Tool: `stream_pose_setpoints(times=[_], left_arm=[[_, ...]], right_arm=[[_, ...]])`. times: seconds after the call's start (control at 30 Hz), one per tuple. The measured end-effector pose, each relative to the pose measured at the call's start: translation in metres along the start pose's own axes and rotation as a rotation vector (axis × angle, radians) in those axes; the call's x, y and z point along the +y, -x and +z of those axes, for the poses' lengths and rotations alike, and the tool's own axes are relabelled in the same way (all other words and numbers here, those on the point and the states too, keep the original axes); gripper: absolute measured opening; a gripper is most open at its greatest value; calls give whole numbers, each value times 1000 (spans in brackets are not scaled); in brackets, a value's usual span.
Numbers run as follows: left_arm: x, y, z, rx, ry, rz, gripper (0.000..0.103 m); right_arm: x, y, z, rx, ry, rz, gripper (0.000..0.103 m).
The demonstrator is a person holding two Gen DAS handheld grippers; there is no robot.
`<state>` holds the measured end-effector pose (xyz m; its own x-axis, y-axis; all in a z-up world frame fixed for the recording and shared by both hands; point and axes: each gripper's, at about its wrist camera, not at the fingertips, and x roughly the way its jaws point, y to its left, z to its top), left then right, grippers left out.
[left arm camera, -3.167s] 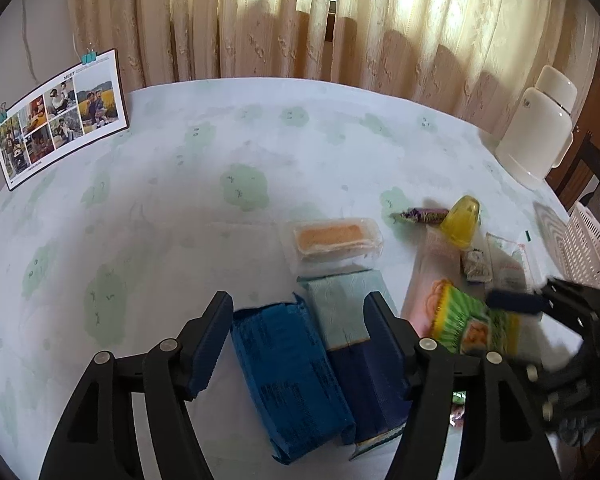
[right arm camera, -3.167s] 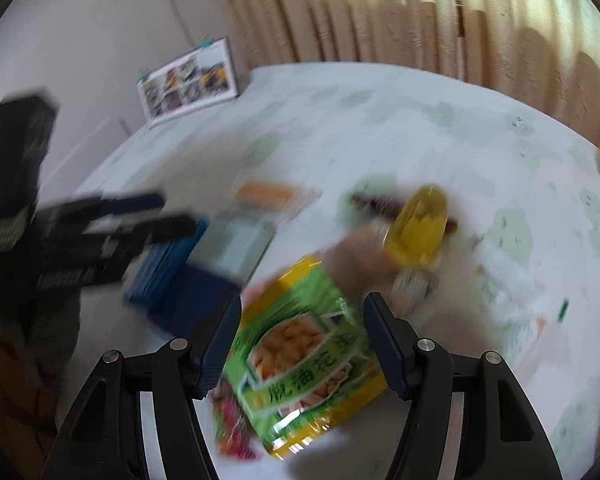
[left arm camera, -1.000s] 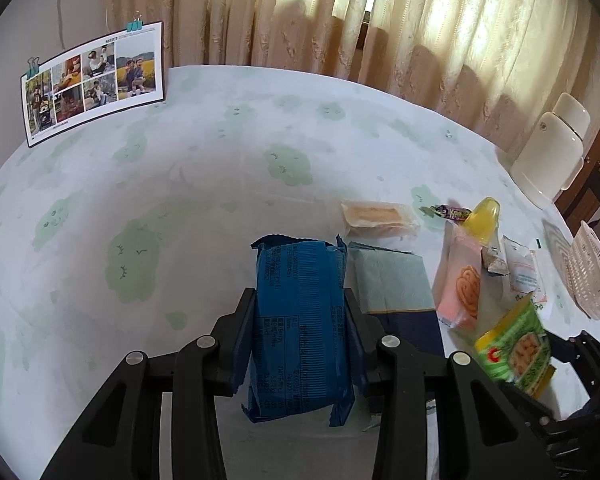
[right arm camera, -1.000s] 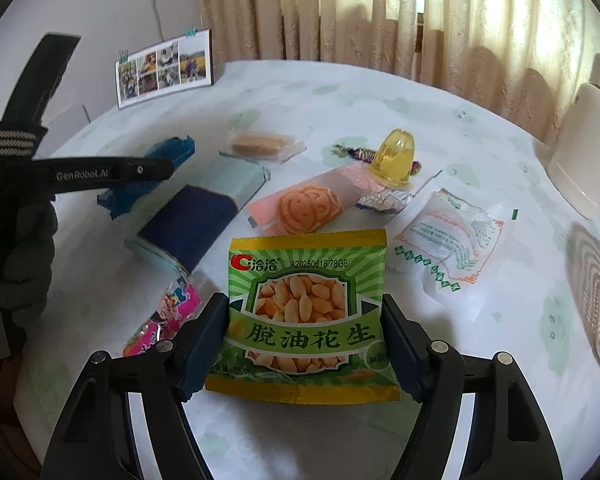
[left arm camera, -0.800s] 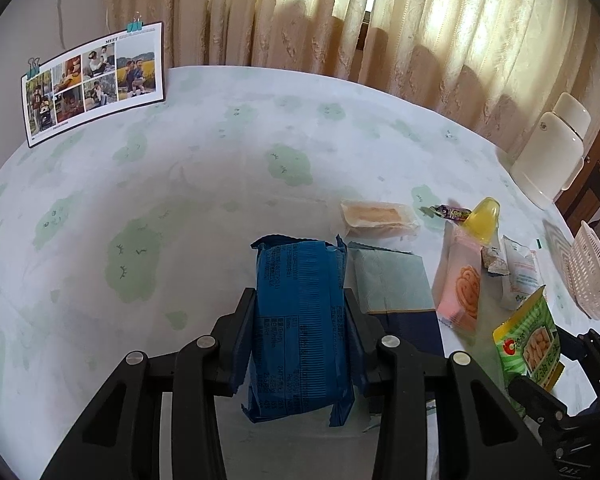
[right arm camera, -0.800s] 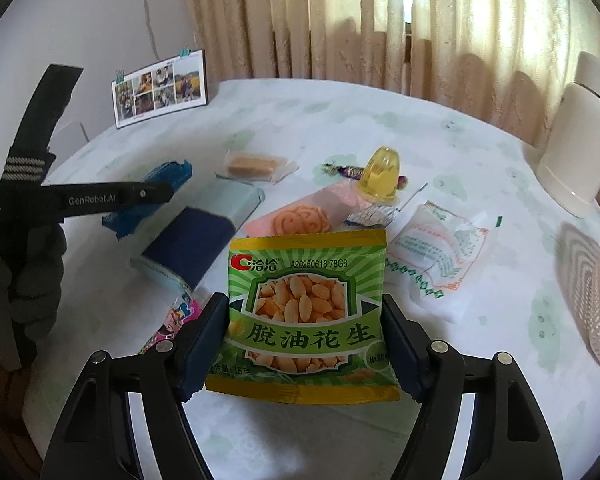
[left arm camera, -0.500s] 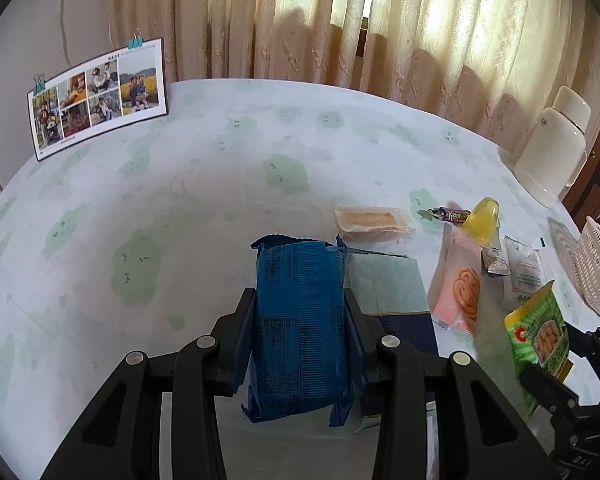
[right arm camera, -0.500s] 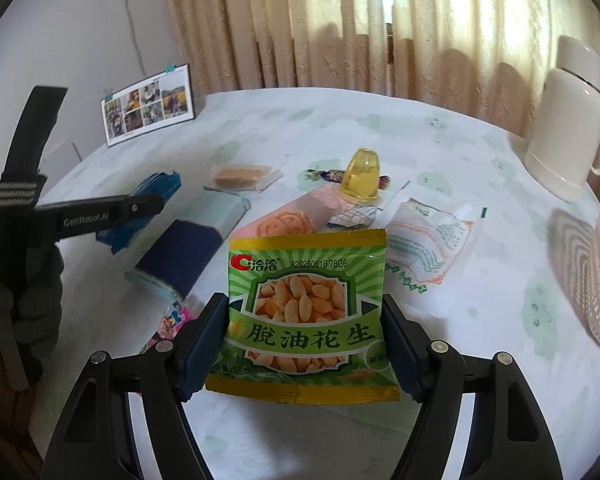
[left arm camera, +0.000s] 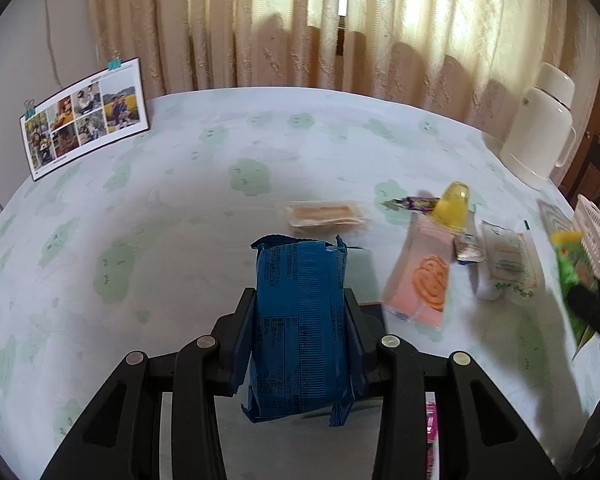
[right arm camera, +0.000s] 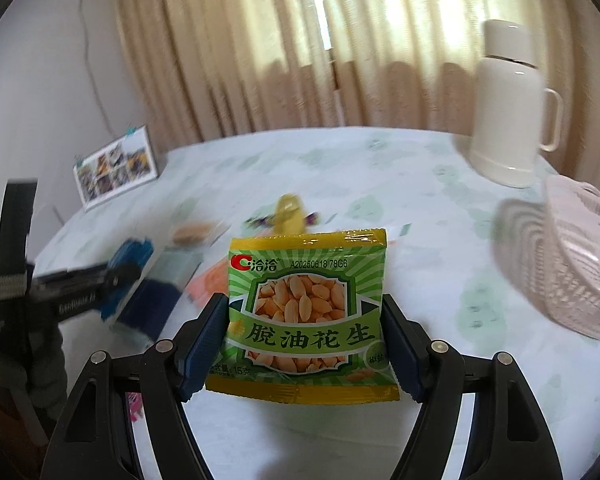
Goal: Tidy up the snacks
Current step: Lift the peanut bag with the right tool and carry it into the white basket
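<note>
Left gripper [left arm camera: 300,312] clamped on a blue packet [left arm camera: 300,320], jaws narrow, pads pressing both long sides; packet held clear of the table [left arm camera: 160,216], its torn top edge pointing to 12 o'clock. Right gripper [right arm camera: 304,312] set wider, closed on a green peanut bag [right arm camera: 306,300], label facing the camera, bag lifted off the cloth. In the right wrist view the left gripper shows at 9 o'clock, blurred, a gloved hand [right arm camera: 40,364] under it. Loose snacks on the table in the left wrist view: a clear-wrapped cake [left arm camera: 326,216] just past the blue packet at 12 o'clock; a pink wafer pack [left arm camera: 424,276] at 2 o'clock; a yellow jelly cup [left arm camera: 452,208] touching the pink pack's far end; a purple candy [left arm camera: 416,202] just left of the cup; a small silver sachet [left arm camera: 468,248] and a white pouch [left arm camera: 508,264] to the right of the pink pack. A dark blue box [left arm camera: 370,310] peeks out behind the right finger. Pink wrapper [left arm camera: 430,424] at 5 o'clock, mostly hidden. White basket [right arm camera: 580,264] at 3 o'clock in the right view, well apart from the snacks. Cream flask [right arm camera: 508,108] at 1 o'clock beyond it. Photo card [left arm camera: 84,116] stands at 10 o'clock by the wall. Curtain [left arm camera: 340,24] behind.
</note>
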<state>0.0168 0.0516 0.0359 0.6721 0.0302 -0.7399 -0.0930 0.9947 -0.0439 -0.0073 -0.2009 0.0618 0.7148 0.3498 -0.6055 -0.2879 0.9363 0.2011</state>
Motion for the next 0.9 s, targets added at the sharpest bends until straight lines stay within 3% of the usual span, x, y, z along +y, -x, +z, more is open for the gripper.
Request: stream_pose_setpoints(times=[0.3,0.63,0.9], left_arm=[[-36,2,-1,5,-67,-22,36],[-69,7,1,3,-130,-49,36],[-92,7,3,11,-166,-60,36]], right_arm=[[-50,29,11,-99,-111,-76,74],[-126,67,29,-223,-262,-248,75],[-175,73,34,-240,-348,-357,75]])
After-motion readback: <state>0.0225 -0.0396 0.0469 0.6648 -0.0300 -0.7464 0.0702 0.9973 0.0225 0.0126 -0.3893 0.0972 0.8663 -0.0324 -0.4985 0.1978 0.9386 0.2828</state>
